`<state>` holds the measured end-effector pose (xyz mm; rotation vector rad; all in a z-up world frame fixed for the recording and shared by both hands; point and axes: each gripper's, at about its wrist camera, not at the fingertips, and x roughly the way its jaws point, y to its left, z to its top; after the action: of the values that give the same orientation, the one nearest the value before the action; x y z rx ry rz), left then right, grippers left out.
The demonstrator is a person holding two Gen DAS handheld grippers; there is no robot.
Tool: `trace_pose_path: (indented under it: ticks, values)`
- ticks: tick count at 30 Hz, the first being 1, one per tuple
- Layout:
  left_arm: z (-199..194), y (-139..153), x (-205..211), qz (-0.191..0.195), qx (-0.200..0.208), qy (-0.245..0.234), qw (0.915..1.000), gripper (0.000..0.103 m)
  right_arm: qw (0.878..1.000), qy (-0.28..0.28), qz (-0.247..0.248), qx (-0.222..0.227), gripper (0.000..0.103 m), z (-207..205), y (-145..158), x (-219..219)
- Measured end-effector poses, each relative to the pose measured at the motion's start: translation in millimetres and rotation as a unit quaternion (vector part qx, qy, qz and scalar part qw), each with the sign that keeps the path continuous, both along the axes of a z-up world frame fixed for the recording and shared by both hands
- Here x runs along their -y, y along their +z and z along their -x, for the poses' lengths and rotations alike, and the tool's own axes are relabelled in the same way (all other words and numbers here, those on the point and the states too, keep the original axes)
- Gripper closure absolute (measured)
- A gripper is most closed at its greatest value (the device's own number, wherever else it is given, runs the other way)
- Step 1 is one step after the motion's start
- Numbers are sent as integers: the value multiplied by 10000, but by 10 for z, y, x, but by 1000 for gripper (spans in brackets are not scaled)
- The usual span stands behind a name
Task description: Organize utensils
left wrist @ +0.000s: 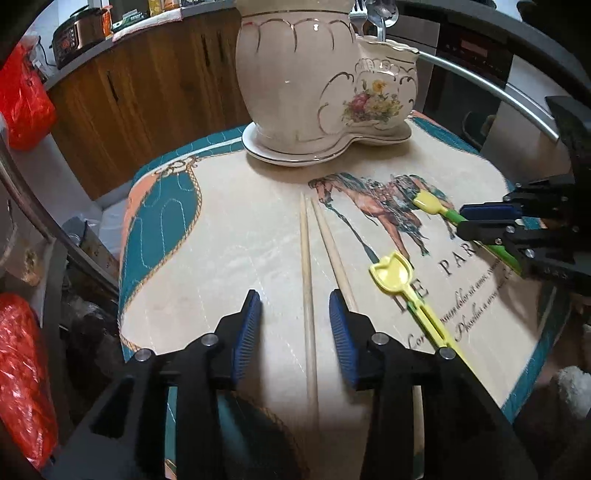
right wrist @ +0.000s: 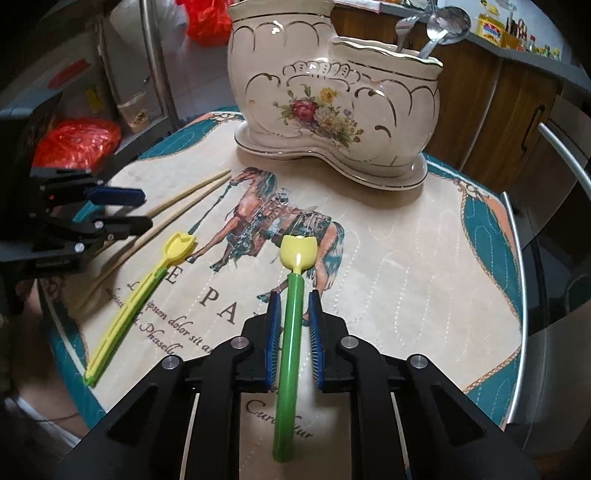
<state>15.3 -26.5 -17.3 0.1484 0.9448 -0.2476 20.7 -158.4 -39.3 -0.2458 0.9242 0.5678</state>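
Observation:
A cream ceramic utensil holder [left wrist: 306, 81] [right wrist: 332, 107] with a flower print stands at the far side of the mat, with a metal fork and spoon [right wrist: 436, 29] in its lower compartment. Two wooden chopsticks [left wrist: 308, 266] [right wrist: 177, 206] lie on the mat. My left gripper [left wrist: 295, 306] [right wrist: 144, 210] is open, its fingers on either side of one chopstick. A yellow tulip-headed stick [left wrist: 402, 284] [right wrist: 147, 291] lies flat beside them. My right gripper [right wrist: 293, 306] [left wrist: 461, 221] has its jaws around the green handle of a second tulip-headed utensil [right wrist: 291, 332], with small gaps showing on both sides.
The round table carries a beige and teal mat with a horse print [left wrist: 369, 199] [right wrist: 277, 221]. Red plastic bags [left wrist: 22, 96] [right wrist: 79, 140] sit off the table at the left. Wooden cabinets [left wrist: 147, 92] and a metal rail [right wrist: 569, 166] stand beyond the table edge.

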Motion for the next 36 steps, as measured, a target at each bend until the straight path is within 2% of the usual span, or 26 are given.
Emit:
trace_pose_path:
  ticks: [2,6,7,14,18,21,25,27,32,36]
  values:
    - [20,-5,10,-18,46,-32,10000,66,10000,4,-85,-42,92,-10,-5,4]
    - [28,-14,-9,1,106,-42,9999,94,9997,-64,-229,-108,93,-35,-8,21]
    - [28,-16,-19,18,113,-38,9999,98,9995,-87,-269,-118,93,-40,-8,25]
    - [19,-13,-100,177,212,-14,9996,98,9974,-195,-673,138,93,-12,145,105]
    - [108,179,-204,332,645,93,9973,98,9946,-205,-932,416,93,30,290,165]
    - [211,404,-291,649,1128,100,9914,98,9903,-261,-1185,675,93,55,419,224]
    - [374,739,-347,1191,1881,-117,9748,98,9804,-376,-1588,1107,93,78,631,342]
    - [386,860,-306,1306,2105,-191,9686,98,9737,-466,-1789,1334,93,74,721,407]
    - [100,1164,-122,1394,2517,-295,9573,98,9531,-701,-2399,1706,93,-144,996,500]
    - [-315,1389,12,1604,2784,-304,9465,98,9418,-768,-2582,2012,93,-440,1198,488]
